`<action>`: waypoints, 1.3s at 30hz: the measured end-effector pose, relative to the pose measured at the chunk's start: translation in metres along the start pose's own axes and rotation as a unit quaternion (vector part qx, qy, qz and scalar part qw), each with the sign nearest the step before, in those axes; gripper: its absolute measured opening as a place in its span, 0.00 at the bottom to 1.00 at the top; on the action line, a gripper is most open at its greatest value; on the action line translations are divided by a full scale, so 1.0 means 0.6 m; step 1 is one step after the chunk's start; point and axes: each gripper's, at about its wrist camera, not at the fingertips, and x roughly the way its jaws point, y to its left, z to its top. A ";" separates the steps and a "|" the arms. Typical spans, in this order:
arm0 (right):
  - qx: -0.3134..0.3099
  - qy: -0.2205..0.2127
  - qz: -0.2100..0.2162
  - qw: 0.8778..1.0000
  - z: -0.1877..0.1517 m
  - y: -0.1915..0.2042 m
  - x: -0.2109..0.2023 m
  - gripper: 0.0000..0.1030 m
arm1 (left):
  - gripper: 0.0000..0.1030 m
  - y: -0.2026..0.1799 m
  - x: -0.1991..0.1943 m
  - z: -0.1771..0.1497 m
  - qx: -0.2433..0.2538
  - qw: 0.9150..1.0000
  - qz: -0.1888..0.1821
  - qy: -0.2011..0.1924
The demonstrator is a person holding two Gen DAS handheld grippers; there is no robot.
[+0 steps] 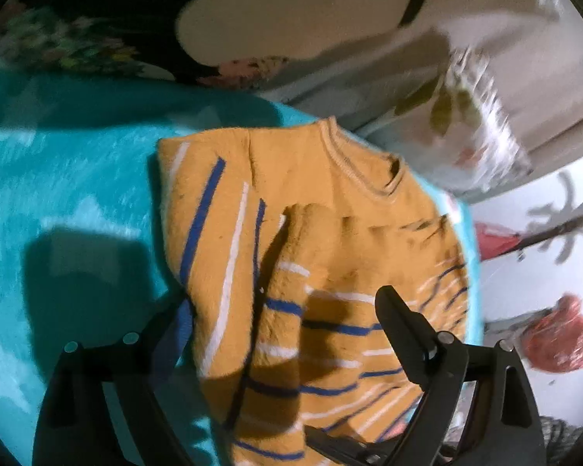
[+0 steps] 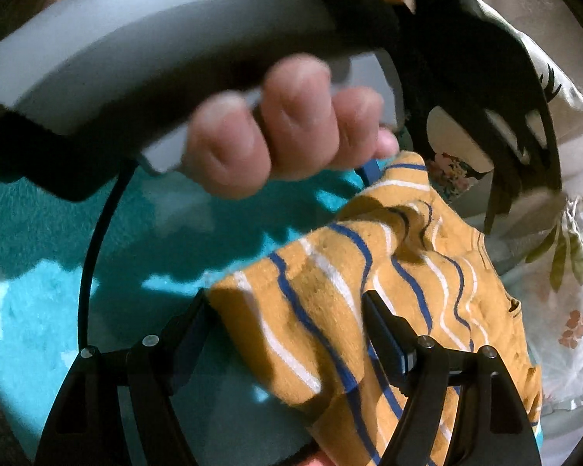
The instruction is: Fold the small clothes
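Note:
An orange sweater (image 1: 311,209) with blue and white stripes lies on a teal blanket (image 1: 77,194), collar toward the far edge, with one side folded over its middle. My left gripper (image 1: 283,306) hovers open over the striped lower part, one finger at the sweater's left edge and the other above the fold. In the right wrist view the same sweater (image 2: 369,272) lies rumpled, and my right gripper (image 2: 287,306) stands open with the striped fold between its fingers and nothing pinched. A hand (image 2: 276,136) holds the left gripper's grey handle (image 2: 155,39) above.
The teal blanket (image 2: 39,252) covers the surface to the left. Beyond its far edge lie a beige floral cloth (image 1: 466,124) and a dark flowered fabric (image 1: 77,39). A red bag (image 1: 559,341) sits on a white printed sheet at the right.

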 end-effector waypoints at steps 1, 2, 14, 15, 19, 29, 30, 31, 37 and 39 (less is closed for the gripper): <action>0.000 -0.001 -0.002 1.000 0.003 0.005 -0.002 0.81 | 0.88 0.000 0.008 0.005 0.006 1.000 0.017 0.012; 0.001 -0.002 -0.004 1.000 0.006 0.006 0.002 0.81 | 0.88 0.000 0.014 0.008 0.008 1.000 0.024 0.016; 0.093 -0.046 0.014 0.995 0.009 -0.047 -0.028 0.15 | 0.20 -0.022 0.003 0.025 -0.039 0.997 0.056 0.024; 0.098 -0.056 0.012 0.994 0.005 -0.058 -0.042 0.15 | 0.20 -0.036 -0.003 0.023 -0.037 0.997 0.060 0.016; 0.112 -0.092 -0.009 0.989 -0.019 -0.101 -0.104 0.14 | 0.19 -0.123 -0.016 0.022 -0.022 0.998 0.053 -0.014; 0.283 -0.054 -0.111 0.951 -0.260 -0.318 -0.212 0.13 | 0.08 -0.446 0.147 0.042 0.081 0.996 -0.039 0.009; 0.308 -0.031 -0.115 0.944 -0.296 -0.336 -0.205 0.13 | 0.08 -0.465 0.168 0.038 0.086 0.995 -0.045 0.016; 0.325 -0.015 -0.116 0.939 -0.322 -0.346 -0.200 0.14 | 0.08 -0.485 0.194 0.033 0.089 0.995 -0.044 0.026; 0.478 0.040 -0.072 0.875 -0.489 -0.433 -0.209 0.19 | 0.49 -0.496 0.149 0.004 0.094 0.995 -0.010 -0.009; 0.522 0.020 -0.059 0.851 -0.519 -0.470 -0.234 0.21 | 0.56 -0.476 0.115 -0.007 0.087 0.996 0.014 -0.035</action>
